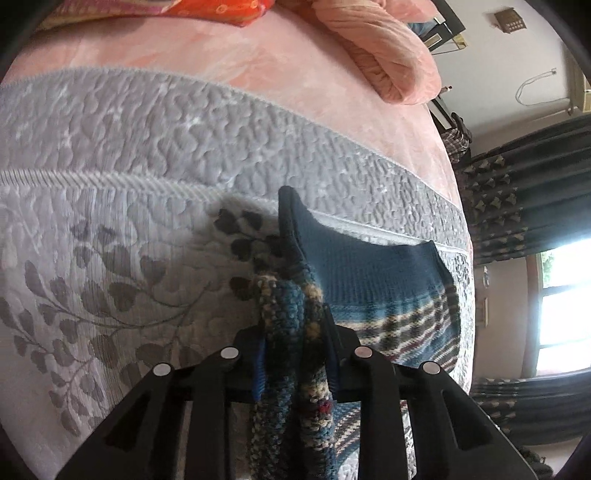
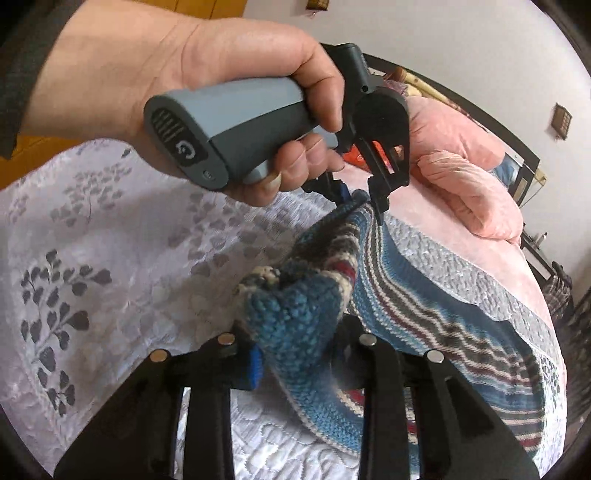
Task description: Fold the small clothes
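A small knitted garment [image 1: 373, 280], blue with cream, grey and dark red stripes, lies partly lifted over a grey quilted bedspread [image 1: 110, 266]. My left gripper [image 1: 295, 354] is shut on a bunched edge of it. The right wrist view shows the same knitted garment [image 2: 436, 306] stretched between both tools: my right gripper [image 2: 295, 354] is shut on a thick blue corner close to the camera, and the left gripper [image 2: 356, 201], held by a hand [image 2: 240, 48], pinches the far edge. The rest of the garment drapes down to the right.
Beyond the grey bedspread lie a pink blanket [image 1: 258, 70], a rolled pink pillow [image 1: 384, 55] and a red cushion [image 1: 229, 11]. Dark patterned curtains [image 1: 524, 206] and a bright window [image 1: 565, 302] stand past the bed's right edge.
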Available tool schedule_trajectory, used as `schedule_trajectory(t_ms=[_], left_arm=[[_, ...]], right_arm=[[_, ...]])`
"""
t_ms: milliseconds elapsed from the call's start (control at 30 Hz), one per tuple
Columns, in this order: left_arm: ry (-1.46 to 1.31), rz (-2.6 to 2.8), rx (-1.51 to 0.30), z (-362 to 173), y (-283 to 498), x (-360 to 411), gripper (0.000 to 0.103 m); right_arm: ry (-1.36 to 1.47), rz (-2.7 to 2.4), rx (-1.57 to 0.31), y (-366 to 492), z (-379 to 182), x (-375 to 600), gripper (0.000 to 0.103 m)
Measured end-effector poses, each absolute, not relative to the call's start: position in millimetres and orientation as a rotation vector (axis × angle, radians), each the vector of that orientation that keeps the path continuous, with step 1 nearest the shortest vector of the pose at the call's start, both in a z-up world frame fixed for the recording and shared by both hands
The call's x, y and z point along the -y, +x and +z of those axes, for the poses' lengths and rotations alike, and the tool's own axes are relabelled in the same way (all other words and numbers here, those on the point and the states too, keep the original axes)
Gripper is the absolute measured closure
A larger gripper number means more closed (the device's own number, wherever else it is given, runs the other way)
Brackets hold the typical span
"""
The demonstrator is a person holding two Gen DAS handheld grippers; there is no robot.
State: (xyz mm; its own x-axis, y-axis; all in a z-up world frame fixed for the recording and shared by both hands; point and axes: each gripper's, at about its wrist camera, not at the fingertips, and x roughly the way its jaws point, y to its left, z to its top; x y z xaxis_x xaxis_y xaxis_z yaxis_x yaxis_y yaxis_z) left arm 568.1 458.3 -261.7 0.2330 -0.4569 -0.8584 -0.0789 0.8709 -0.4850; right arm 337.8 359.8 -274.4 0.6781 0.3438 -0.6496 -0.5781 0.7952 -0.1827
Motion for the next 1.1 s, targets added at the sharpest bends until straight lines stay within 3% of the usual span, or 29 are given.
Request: schedule_trajectory(t_ms=[1100], left_arm=[[-0.273, -0.264, -1.3, -167.7, 587.6, -327.2, 0.079]], right_arm=[[-0.189, 0.423, -0.573, 352.8, -200.2, -242.1, 0.079]])
